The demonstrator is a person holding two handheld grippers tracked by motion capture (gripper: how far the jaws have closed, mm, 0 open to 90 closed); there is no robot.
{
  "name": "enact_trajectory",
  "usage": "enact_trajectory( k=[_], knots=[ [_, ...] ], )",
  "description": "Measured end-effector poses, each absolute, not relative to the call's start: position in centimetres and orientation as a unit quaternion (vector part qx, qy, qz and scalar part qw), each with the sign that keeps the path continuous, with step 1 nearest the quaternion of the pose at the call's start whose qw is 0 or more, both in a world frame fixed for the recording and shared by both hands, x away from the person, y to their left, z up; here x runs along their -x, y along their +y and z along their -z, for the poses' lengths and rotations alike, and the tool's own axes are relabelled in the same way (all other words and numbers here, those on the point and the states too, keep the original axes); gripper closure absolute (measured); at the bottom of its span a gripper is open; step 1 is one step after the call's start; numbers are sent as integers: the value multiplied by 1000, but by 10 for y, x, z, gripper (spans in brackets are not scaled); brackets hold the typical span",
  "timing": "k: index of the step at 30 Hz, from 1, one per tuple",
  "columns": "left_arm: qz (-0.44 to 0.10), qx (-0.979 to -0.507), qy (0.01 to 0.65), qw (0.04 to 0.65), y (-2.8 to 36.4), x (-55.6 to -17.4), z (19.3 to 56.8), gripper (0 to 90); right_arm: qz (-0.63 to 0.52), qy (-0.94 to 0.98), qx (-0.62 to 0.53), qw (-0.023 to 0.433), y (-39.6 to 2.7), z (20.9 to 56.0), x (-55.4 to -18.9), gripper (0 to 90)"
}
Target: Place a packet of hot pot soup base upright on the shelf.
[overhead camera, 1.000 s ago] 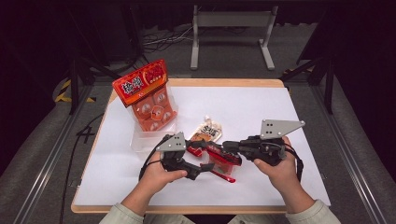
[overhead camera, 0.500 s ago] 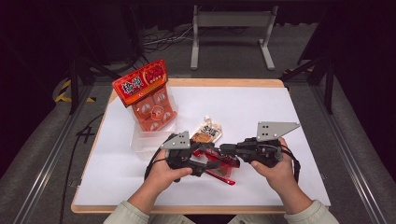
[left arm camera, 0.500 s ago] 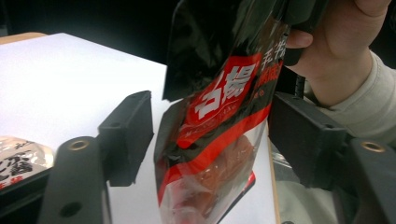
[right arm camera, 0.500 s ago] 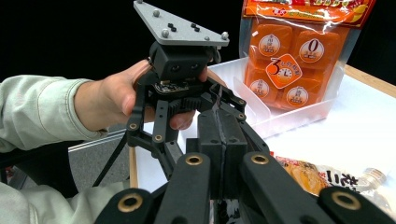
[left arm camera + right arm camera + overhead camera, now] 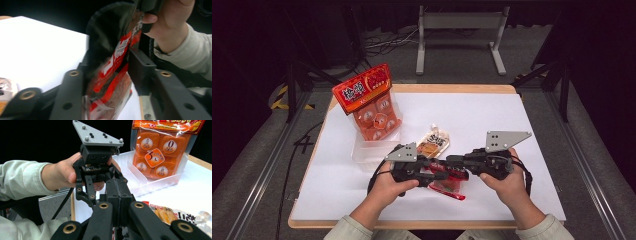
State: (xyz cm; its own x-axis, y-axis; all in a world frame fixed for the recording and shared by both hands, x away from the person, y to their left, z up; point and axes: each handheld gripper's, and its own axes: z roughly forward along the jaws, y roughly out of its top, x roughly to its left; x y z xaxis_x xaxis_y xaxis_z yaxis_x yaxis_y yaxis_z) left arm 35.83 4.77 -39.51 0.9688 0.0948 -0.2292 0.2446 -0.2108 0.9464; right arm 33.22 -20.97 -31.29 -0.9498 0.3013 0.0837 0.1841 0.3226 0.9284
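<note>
A red and black snack packet (image 5: 451, 181) hangs just above the white table top, between my two grippers near the front edge. My right gripper (image 5: 455, 164) comes in from the right and is shut on the packet's upper edge; in the right gripper view its jaws (image 5: 119, 192) are pressed flat together. My left gripper (image 5: 432, 172) faces it from the left. Its jaws have just been closing, and in the left gripper view the packet (image 5: 112, 82) fills the gap between them and touches both.
A clear plastic tray (image 5: 362, 150) at the left holds an upright orange bag of cups (image 5: 369, 102). A small orange and white pouch (image 5: 434, 142) lies just behind the grippers. A grey metal stand (image 5: 459, 30) is on the floor beyond the table.
The left gripper's jaws have narrowed from wide open onto the red packet. Both hands have kept their places, and the right gripper still holds the packet.
</note>
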Motion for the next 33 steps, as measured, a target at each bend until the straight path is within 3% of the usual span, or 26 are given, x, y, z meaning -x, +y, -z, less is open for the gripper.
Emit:
enact_trajectory(
  k=[8, 14, 30, 33],
  knots=[
    [75, -781, 97, 612, 48, -355, 392, 797, -564, 811, -148, 52, -210, 313, -332, 900],
    [74, -784, 92, 609, 49, -353, 389, 870, -565, 810, -148, 52, -210, 313, -332, 900],
    [59, -796, 89, 595, 52, -349, 379, 897, -575, 805, -145, 38, -211, 314, -334, 900],
    [51, -799, 87, 593, 53, -349, 375, 897, -581, 800, -144, 42, -212, 313, -334, 854]
  ],
)
